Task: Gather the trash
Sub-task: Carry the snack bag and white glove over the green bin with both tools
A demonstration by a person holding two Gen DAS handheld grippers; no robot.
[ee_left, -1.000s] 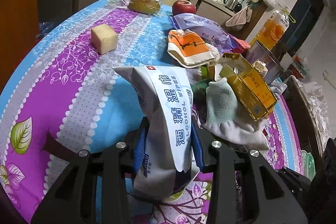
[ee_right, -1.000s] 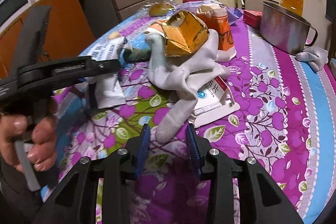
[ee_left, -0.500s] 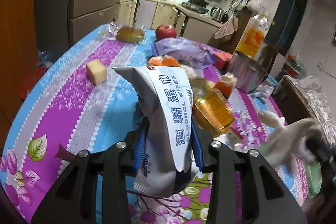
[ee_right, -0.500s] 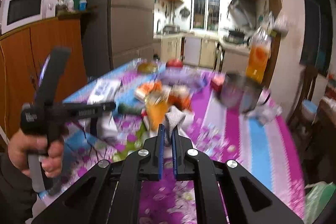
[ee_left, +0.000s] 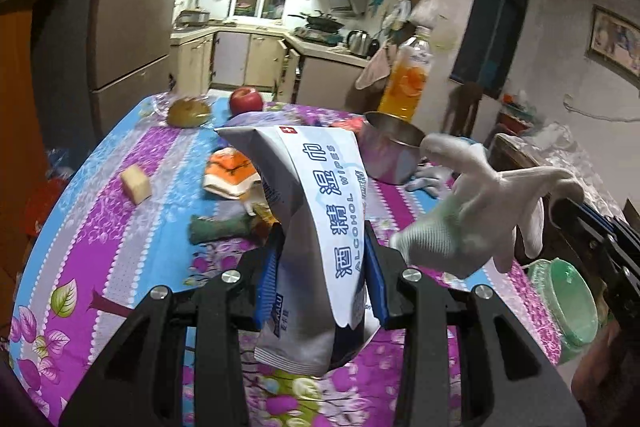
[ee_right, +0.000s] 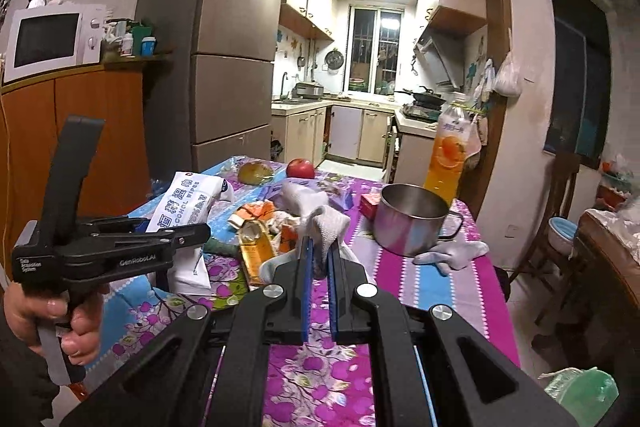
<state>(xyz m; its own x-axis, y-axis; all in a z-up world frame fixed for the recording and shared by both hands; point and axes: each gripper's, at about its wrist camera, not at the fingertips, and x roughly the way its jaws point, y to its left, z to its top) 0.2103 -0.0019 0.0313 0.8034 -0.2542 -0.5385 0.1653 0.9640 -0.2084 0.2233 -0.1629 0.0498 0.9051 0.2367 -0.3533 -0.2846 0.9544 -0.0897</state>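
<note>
My left gripper [ee_left: 322,259] is shut on a white and blue alcohol wipes pack [ee_left: 320,195], held upright above the flowered table [ee_left: 100,207]. The right wrist view shows that gripper [ee_right: 200,233] and pack [ee_right: 184,199] at the left, in a person's hand. My right gripper [ee_right: 318,247] is shut on a white knitted glove [ee_right: 326,225], which hangs in the air at the right of the left wrist view [ee_left: 472,211]. On the table lie a yellow carton [ee_right: 256,247], an orange and white packet [ee_left: 230,173], a green roll [ee_left: 216,227] and a second glove [ee_right: 452,253].
A steel pot [ee_left: 394,151] and an orange juice bottle [ee_right: 448,155] stand at the table's right side. An apple [ee_left: 246,99], bagged bread [ee_left: 188,113] and a pale block [ee_left: 136,183] sit farther left. A green-lidded tub [ee_left: 564,307] is low on the right.
My right gripper closed on the glove and lifted it off the pile, and the yellow carton stayed behind on the table. Both grippers rose, the left one still carrying the wipes pack.
</note>
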